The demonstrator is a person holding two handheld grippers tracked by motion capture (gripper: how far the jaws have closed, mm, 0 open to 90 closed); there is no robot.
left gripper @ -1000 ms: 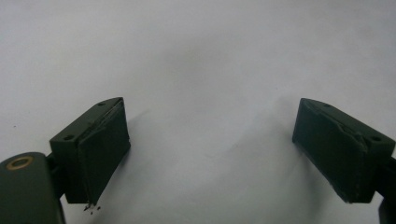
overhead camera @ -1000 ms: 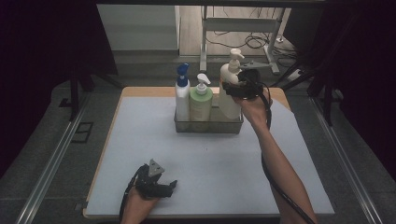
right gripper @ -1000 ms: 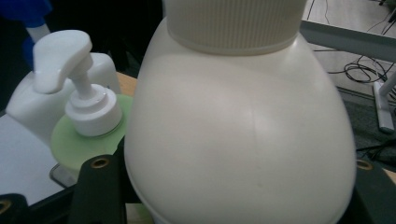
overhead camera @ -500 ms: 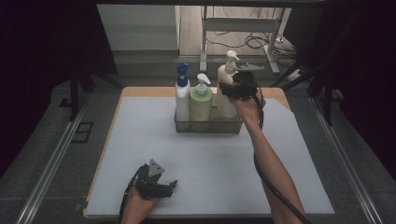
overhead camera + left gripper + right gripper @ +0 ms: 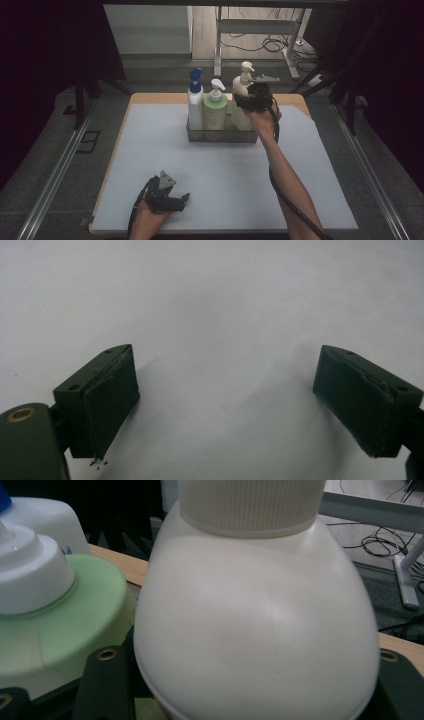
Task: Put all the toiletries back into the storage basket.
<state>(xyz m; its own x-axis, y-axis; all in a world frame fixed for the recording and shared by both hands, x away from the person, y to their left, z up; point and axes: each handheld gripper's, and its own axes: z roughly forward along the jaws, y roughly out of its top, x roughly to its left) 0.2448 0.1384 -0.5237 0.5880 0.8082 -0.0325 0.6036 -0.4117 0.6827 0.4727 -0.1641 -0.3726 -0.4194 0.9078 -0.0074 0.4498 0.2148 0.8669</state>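
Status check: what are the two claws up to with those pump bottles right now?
Right claw clamped on cream bottle, in the tray. Left claw open, idle on mat. Green bottle close alongside.

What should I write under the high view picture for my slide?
Right gripper clamps a cream pump bottle in the tray; left gripper rests open on the table.

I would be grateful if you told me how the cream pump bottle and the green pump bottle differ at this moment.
The cream pump bottle stands at the right end of the grey tray, clamped in the right claw; the green pump bottle stands in the middle, untouched. The cream one is taller, with a rounded shoulder. Both stand upright.
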